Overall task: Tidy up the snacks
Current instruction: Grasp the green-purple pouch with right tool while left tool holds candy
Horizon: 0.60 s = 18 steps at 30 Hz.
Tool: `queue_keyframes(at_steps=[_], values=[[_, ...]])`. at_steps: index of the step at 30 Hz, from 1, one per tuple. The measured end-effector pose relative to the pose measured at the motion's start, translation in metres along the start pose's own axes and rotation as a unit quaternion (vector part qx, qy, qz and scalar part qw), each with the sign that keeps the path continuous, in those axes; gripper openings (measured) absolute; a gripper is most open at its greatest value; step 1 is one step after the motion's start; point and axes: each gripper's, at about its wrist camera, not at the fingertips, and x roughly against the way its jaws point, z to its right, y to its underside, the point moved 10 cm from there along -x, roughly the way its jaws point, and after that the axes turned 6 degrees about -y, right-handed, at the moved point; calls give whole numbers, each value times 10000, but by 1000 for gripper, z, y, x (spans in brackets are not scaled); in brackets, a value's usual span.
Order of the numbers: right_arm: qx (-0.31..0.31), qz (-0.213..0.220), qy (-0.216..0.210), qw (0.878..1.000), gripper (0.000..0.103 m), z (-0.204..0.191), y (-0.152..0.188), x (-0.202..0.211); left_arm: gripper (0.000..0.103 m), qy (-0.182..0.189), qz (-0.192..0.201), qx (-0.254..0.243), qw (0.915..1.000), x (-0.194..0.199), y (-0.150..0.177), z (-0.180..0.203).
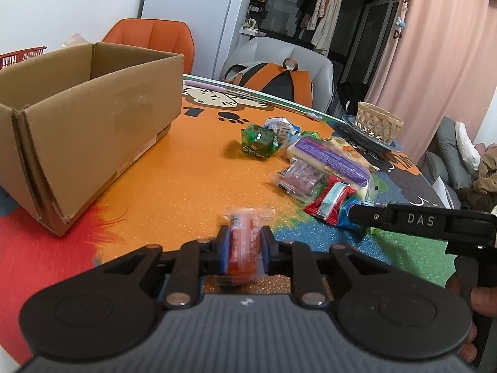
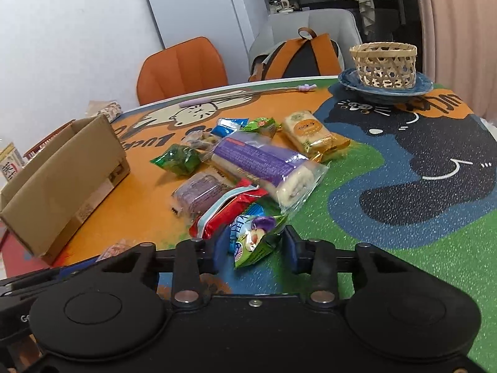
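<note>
An open cardboard box (image 1: 87,118) stands at the left of a table covered by a colourful cat-print mat (image 1: 192,168). Just right of it, the left gripper (image 1: 243,242) is closed on a clear packet of pink-orange sweets (image 1: 245,242), held low over the mat near the box's front corner. Further right lies a loose heap of snacks: a green packet (image 1: 259,140), a long roll cake in a purple wrapper (image 2: 264,164), and a red and pale-blue wrapper (image 2: 226,211). At the heap's near edge, the right gripper (image 2: 253,242) sits with its fingers apart on either side of a small green packet (image 2: 254,242), not clamped. At far right, a woven basket (image 2: 383,65) rests on a blue plate (image 2: 348,80).
</note>
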Motion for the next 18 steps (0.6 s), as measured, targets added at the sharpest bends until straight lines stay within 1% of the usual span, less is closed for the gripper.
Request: queue_keyframes(at_steps=[2,4,18], values=[[5,46,-42,10000,31,-4,-1,5,18,15,3,21,10000,2,-1,0],[23,94,-93,9999,30,-8,-4,10,18,29,44,42,10000,5,-3,-2],[319,461,-434,9975,28,-44,-21,36,17,68,446,228,9987,40,-28,-16]])
